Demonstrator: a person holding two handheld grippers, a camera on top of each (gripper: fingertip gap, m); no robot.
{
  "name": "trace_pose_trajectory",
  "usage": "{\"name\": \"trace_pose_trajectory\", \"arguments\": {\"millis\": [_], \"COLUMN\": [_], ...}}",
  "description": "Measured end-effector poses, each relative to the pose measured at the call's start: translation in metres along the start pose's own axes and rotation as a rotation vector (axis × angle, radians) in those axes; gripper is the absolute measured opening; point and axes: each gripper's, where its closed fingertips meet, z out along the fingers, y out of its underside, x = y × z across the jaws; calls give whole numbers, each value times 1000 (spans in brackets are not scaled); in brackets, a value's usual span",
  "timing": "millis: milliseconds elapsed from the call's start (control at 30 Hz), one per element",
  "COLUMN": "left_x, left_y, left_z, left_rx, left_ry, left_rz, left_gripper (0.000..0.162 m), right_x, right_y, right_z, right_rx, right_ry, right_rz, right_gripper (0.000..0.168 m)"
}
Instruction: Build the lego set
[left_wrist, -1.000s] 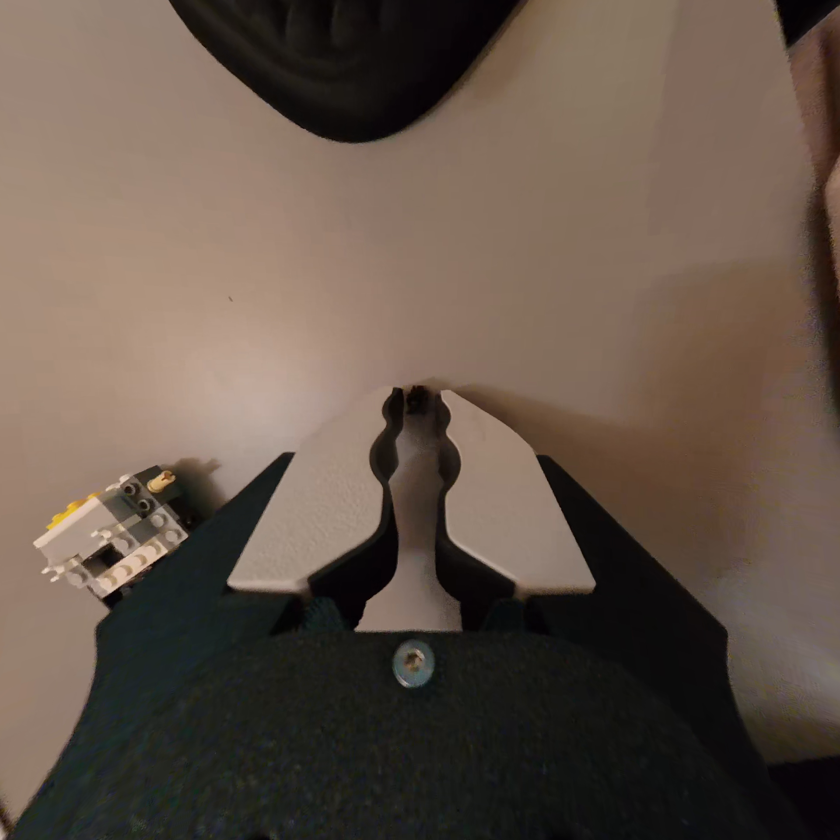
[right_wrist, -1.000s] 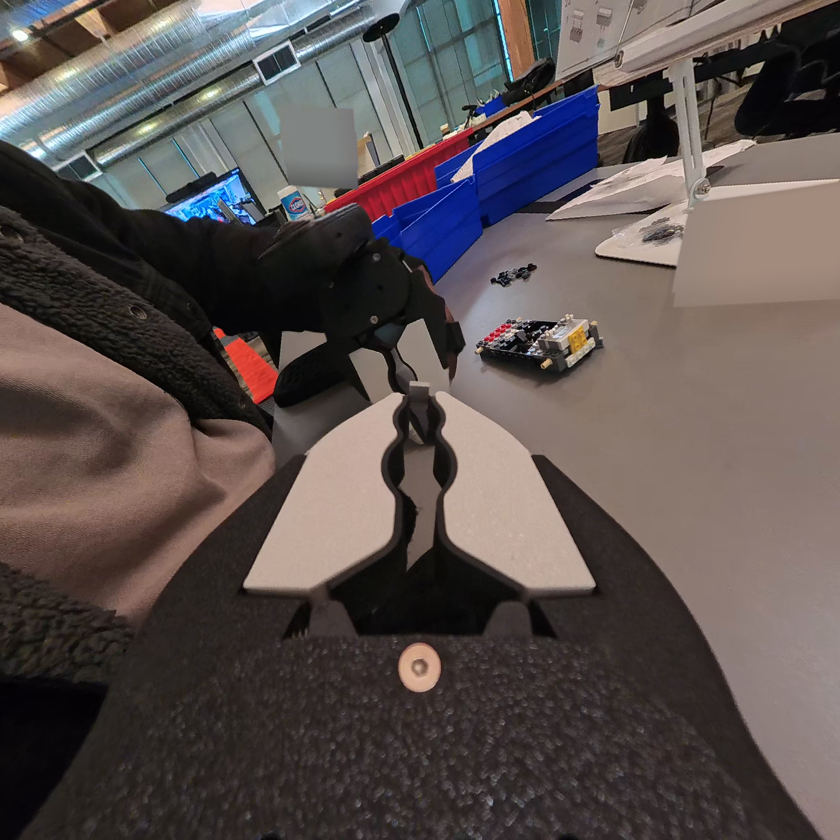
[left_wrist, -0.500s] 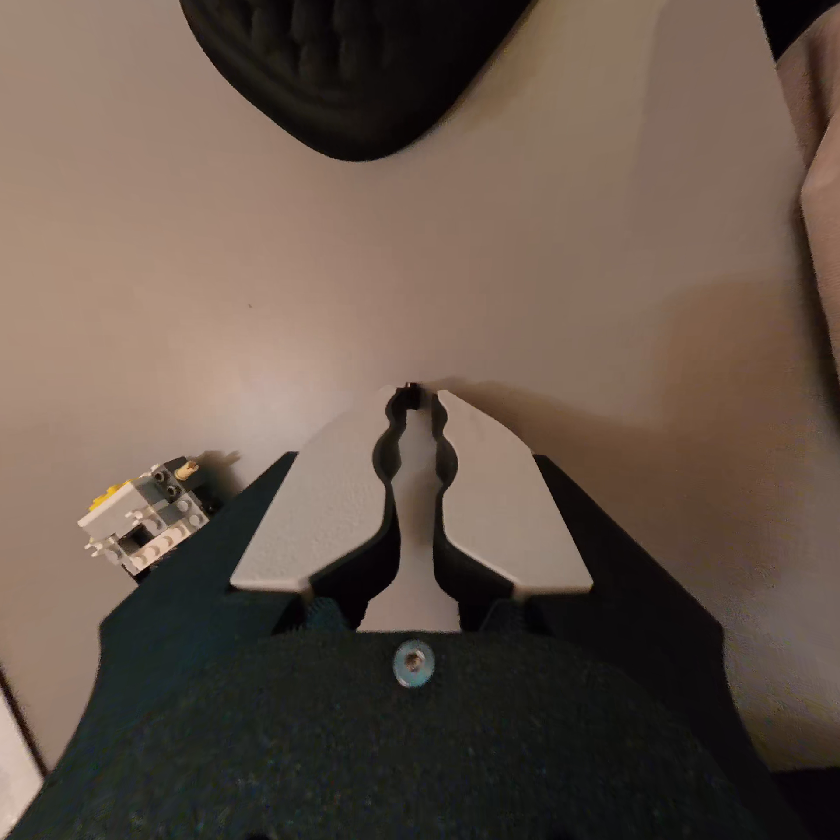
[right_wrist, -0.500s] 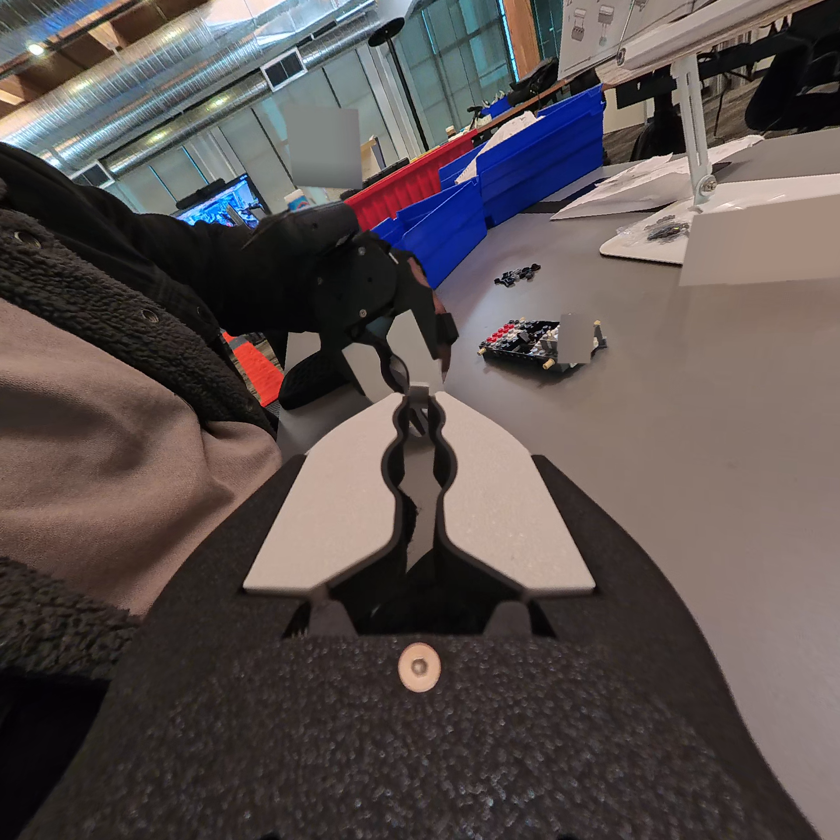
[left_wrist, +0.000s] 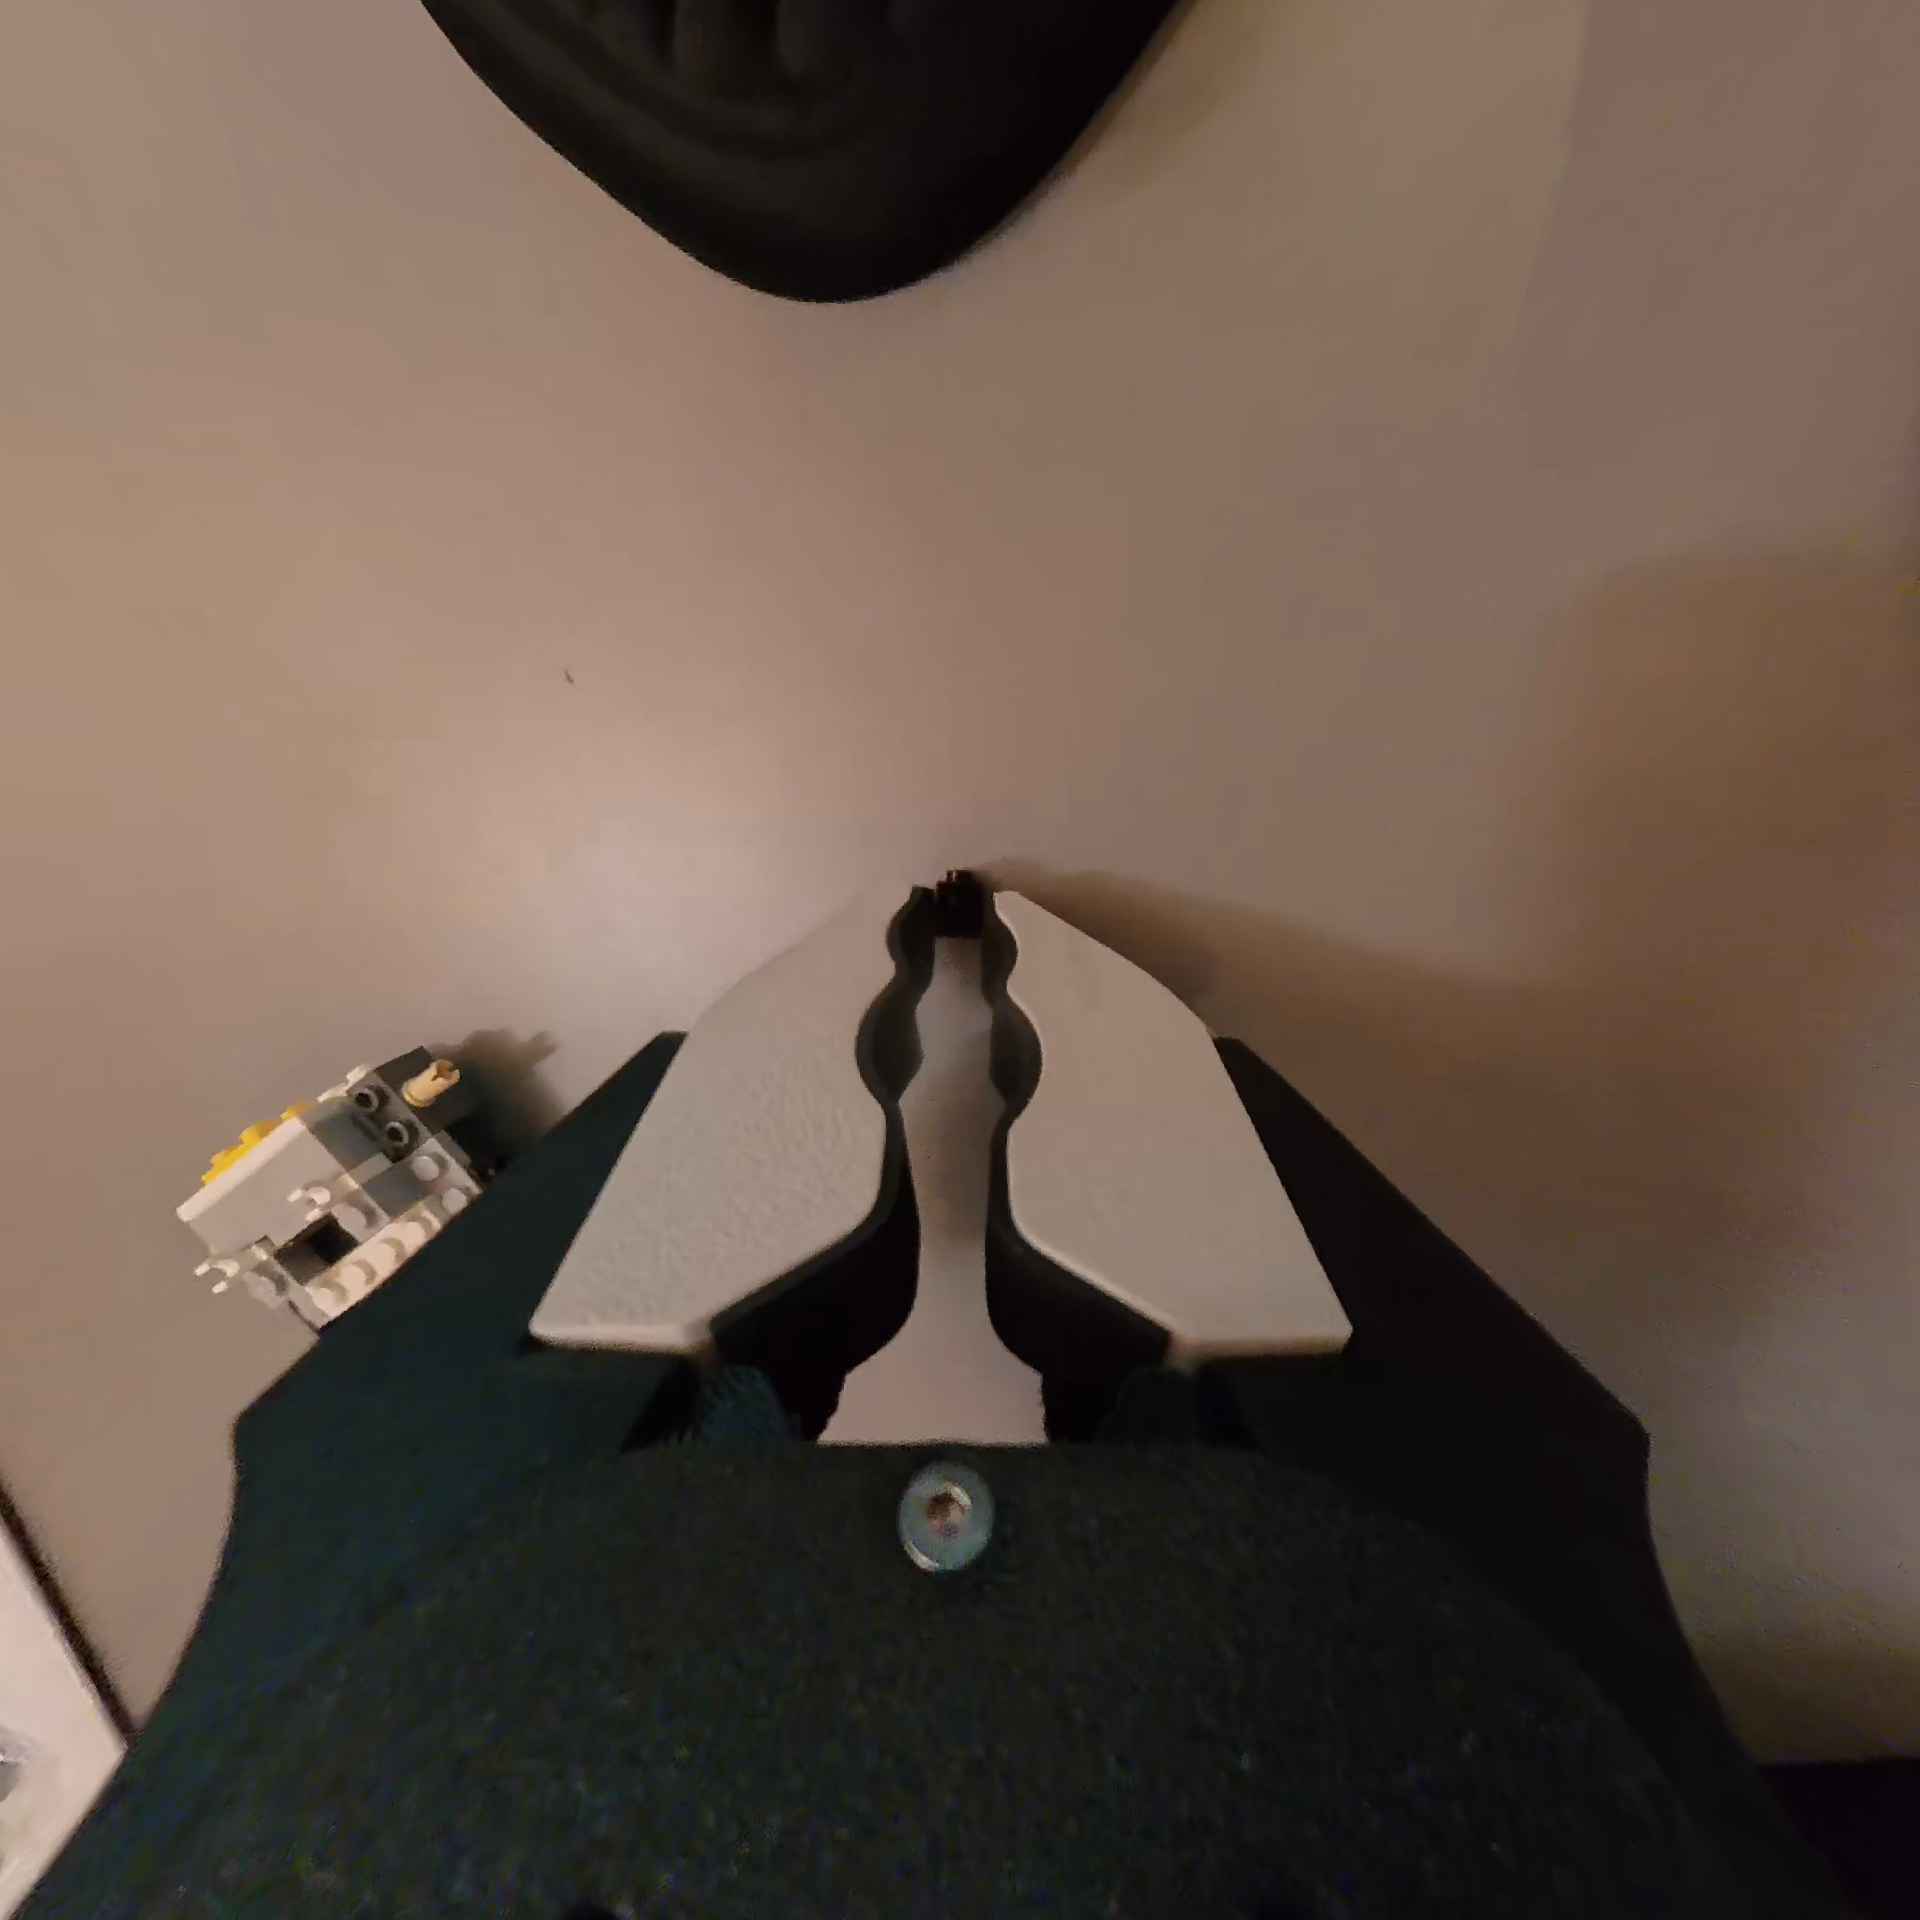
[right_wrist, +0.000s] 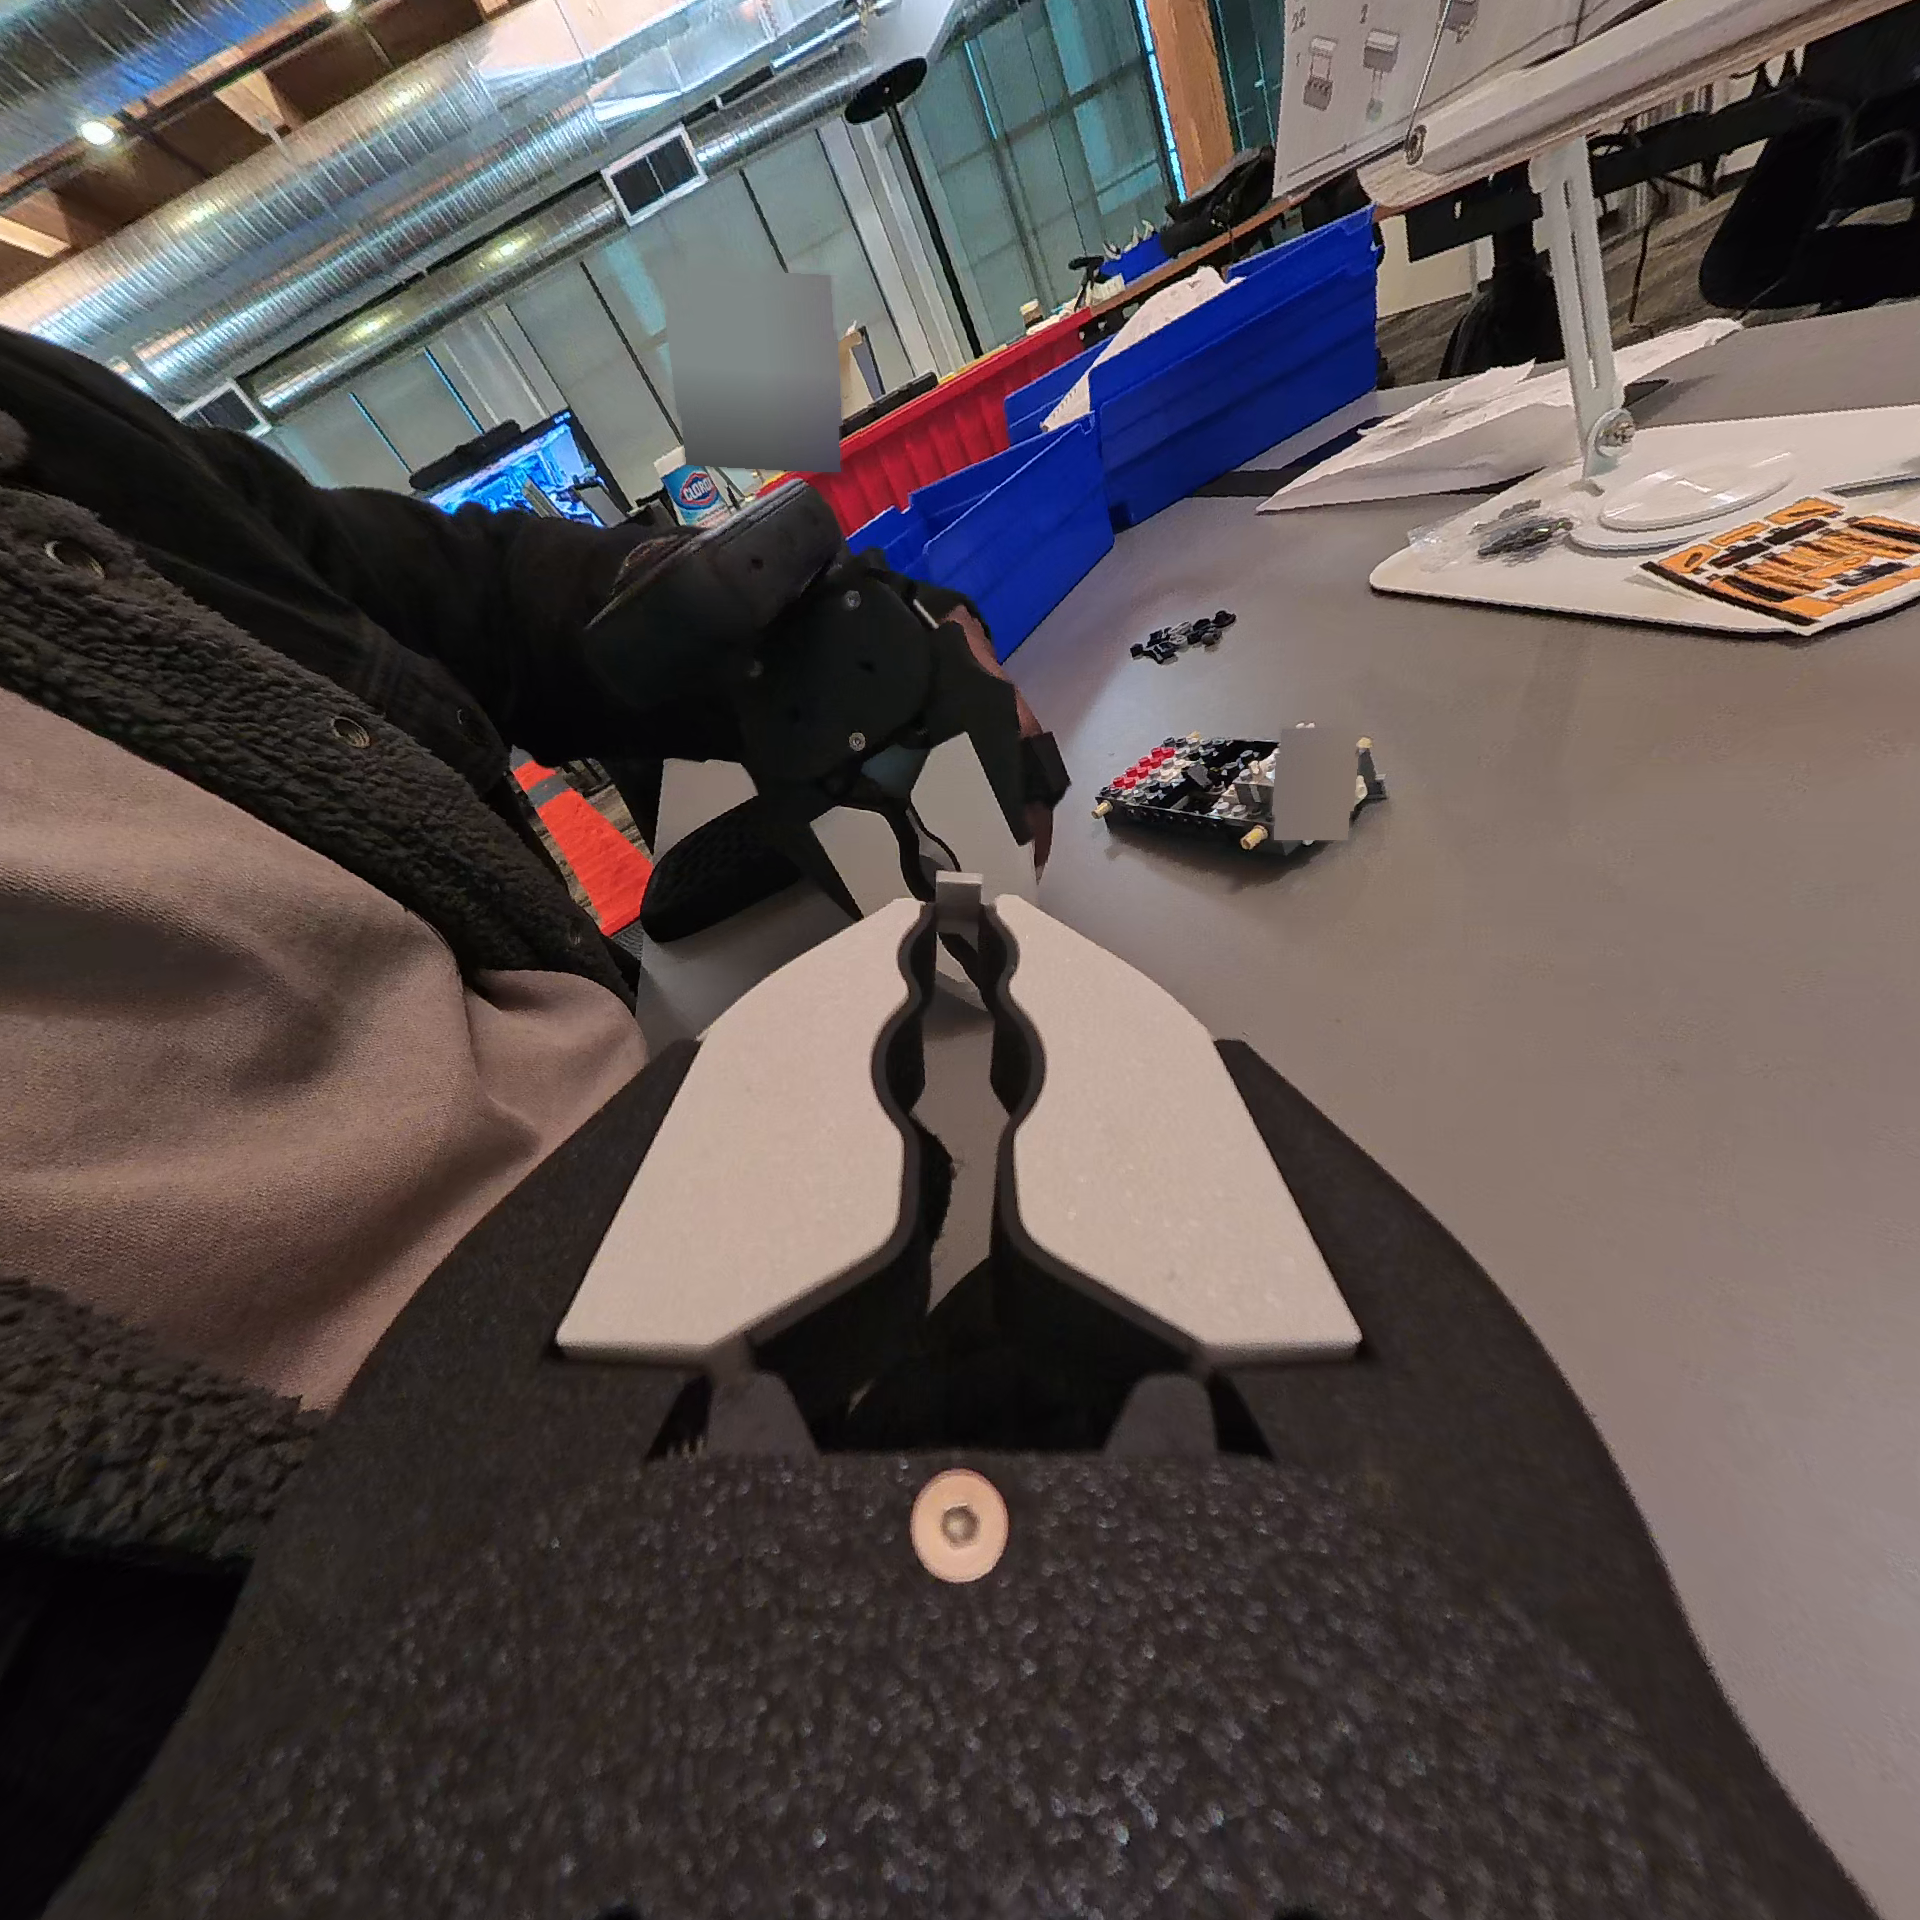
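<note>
Partly built lego model (right_wrist: 1236, 795) sits on the grey worktop (right_wrist: 1558, 1039), right of centre in the right wrist view; black base, red studs on its left end, tan pins at the corners, part of it under a mosaic patch. Left wrist view shows its grey/white/yellow end (left_wrist: 332, 1195) at lower left, partly hidden by the gripper body. Left hand-held gripper (left_wrist: 951, 909) points down at the worktop, pinching a tiny black piece (left_wrist: 953, 902) at the tips. Right hand-held gripper (right_wrist: 961, 914) is clamped on a small light grey piece (right_wrist: 958, 894) that sticks up past the tips. Loose dark pieces (right_wrist: 1184, 636) lie just behind the model. Upper right: orange sticker sheet (right_wrist: 1787, 561), white stand (right_wrist: 1590, 343). Blue bins (right_wrist: 1195, 416) and red bins (right_wrist: 935, 447) in the background.
</note>
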Motion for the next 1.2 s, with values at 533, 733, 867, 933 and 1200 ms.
{"name": "trace_pose_trajectory", "arguments": {"millis": [533,733,867,933,1200], "left_x": [-12,-21,-21,-22,-21], "left_y": [-32,-84,-96,-95,-92], "left_z": [-29,-95,-123,-129,-144], "left_rx": [404,1034,1257,1299,1346], "left_ry": [123,214,236,215,164], "left_rz": [-345,-567,-608,-614,-588], "left_gripper": [8,8,8,8,9], "right_x": [-1,-23,-38,-43,-47], "right_y": [-4,-24,-37,-44,-48], "right_z": [2,28,49,57,71], "right_rx": [8,48,97,136,171], "right_ry": [33,10,-22,-41,-68], "right_rz": [-70,-209,-260,-251,-198], "right_gripper": [7,7,7,7,6]}}
